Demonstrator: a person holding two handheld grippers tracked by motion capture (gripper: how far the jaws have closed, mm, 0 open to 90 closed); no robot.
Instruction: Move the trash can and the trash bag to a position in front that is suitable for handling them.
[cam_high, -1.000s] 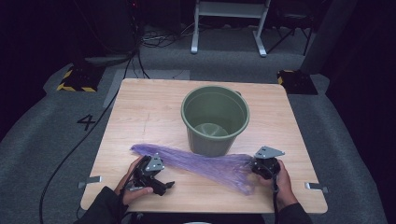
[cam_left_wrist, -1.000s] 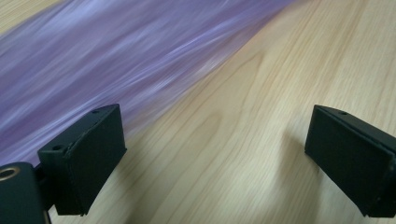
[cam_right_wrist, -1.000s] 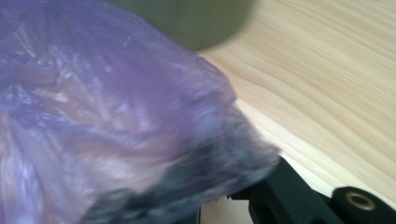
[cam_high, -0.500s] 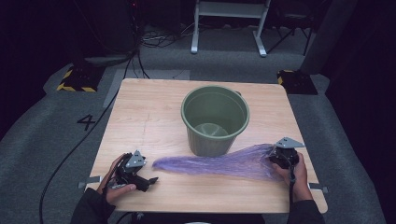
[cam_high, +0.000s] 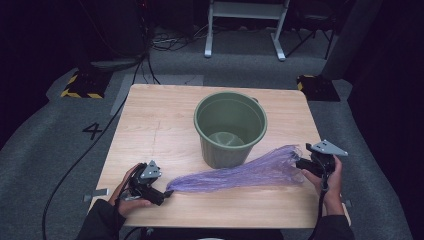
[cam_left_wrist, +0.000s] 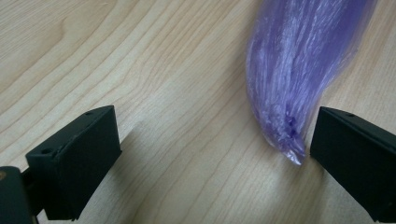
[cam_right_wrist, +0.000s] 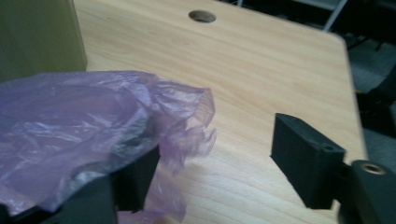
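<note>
High view: right gripper (cam_high: 301, 165) newly opened off purple bag (cam_high: 240, 174)

I see a light wooden worktop (cam_high: 150, 120) standing on grey carpet. A green bucket (cam_high: 230, 127) stands upright near its middle. In front of the bucket, a stretched purple plastic bag (cam_high: 240, 175) lies across the wood, its narrow end at my left.
</note>
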